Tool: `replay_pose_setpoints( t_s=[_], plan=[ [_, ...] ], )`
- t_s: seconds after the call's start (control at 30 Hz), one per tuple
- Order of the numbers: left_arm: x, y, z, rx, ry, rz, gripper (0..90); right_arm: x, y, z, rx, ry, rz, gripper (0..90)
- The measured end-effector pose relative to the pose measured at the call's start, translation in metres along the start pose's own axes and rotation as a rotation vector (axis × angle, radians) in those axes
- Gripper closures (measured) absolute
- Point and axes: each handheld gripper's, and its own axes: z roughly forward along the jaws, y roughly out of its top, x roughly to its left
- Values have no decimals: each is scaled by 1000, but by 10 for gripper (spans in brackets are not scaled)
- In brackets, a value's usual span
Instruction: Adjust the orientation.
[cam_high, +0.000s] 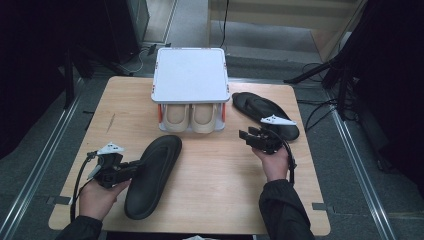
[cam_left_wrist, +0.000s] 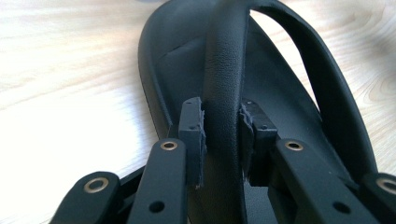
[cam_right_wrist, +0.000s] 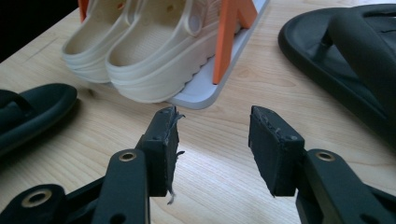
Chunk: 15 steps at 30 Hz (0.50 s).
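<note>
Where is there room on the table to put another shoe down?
Bare wood lies between the near black sandal and the right gripper, and left of the shoe rack. It is crowded under the rack and at the far black sandal.

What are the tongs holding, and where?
The left tongs pinch the black sandal by its strap. The right tongs are open, holding nothing.

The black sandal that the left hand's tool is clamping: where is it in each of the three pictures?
High view: black sandal, lower left on the table.
Left gripper view: centre, its strap between the pads.
Right gripper view: its tip at the left edge.
Shared landmark: the cream clogs appear in the high and right gripper views.
</note>
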Motion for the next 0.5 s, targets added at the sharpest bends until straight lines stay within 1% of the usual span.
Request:
replay_pose_setpoints(
  t_s=[0.03,0.07,0.1,0.2,0.27,0.33,0.43,0.47,0.5],
  plan=[
    [-2,0,6,10,-1,10,736,-1,0,0,2,-3,4,530],
    [-2,0,6,10,-1,10,734,-1,0,0,2,-3,4,530],
    [-3,0,9,23,1,20,734,-2,0,0,3,-6,9,529],
    [-7,0,18,26,0,21,729,-3,-1,0,9,-11,10,530],
    [-11,-1,24,33,-10,21,724,-2,-1,0,13,-16,-4,530],
    [-16,-1,29,50,-16,40,720,-2,-1,0,15,-19,-9,529],
    [-22,-1,36,60,-29,49,713,-3,-2,-1,15,-23,-9,530],
    [-23,-1,38,64,-32,48,708,-3,-2,-2,18,-27,-12,529],
    [-24,-1,39,56,-41,36,695,-2,-2,-2,20,-35,-19,529]
  ],
)
